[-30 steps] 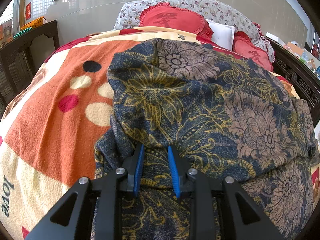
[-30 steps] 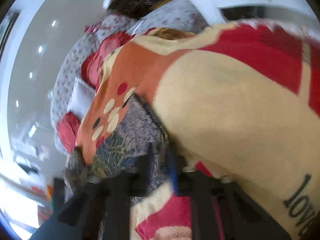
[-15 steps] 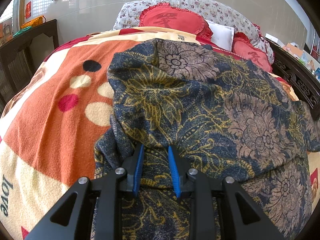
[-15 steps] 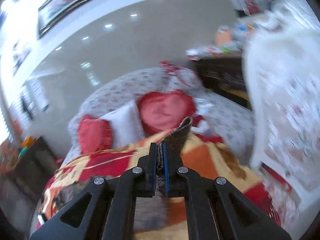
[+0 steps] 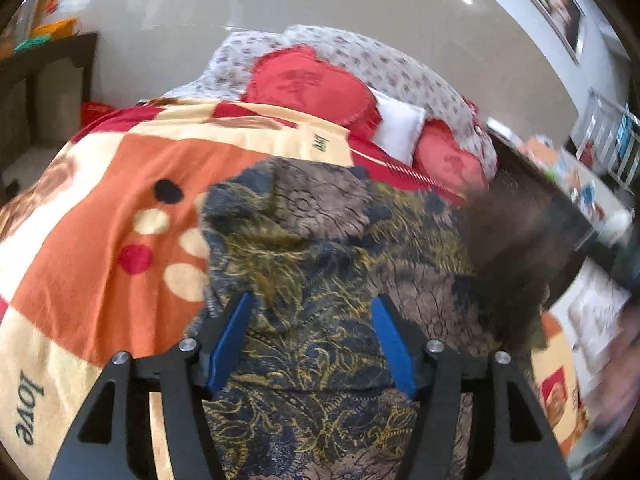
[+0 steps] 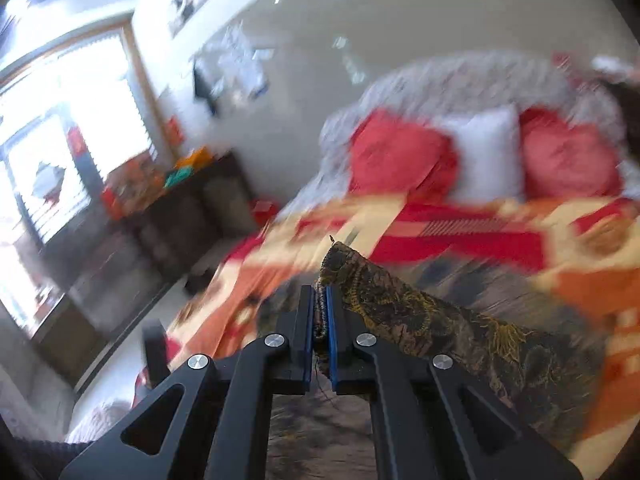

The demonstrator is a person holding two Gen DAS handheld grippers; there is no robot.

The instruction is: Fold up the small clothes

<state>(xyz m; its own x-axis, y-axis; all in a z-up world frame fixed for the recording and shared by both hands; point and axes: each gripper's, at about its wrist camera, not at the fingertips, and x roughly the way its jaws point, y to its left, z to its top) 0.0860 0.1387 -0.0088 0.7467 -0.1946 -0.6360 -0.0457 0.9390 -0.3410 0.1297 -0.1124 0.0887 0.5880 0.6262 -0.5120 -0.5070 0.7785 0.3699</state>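
Note:
A dark blue, gold and brown floral garment [image 5: 320, 264] lies on the bed, on an orange, cream and red blanket [image 5: 120, 208]. My left gripper [image 5: 310, 316] is open, its blue pads spread over the garment's near fold, holding nothing. My right gripper [image 6: 319, 300] is shut on an edge of the same garment [image 6: 400, 304] and holds it lifted above the blanket; the cloth trails to the right and below. In the left wrist view the lifted cloth shows as a dark blur [image 5: 516, 248] at the right.
Red heart cushions [image 5: 312, 84], a white pillow [image 5: 400, 124] and a floral headboard cushion stand at the bed's far end. A dark wooden cabinet [image 6: 168, 216] stands by the bed's left side near a bright window. Cluttered furniture [image 5: 568, 184] lines the right side.
My left gripper has opened and let go of the garment's fold, and pulled up a little. My right gripper, still shut on the cloth edge, has swung across toward the left over the bed.

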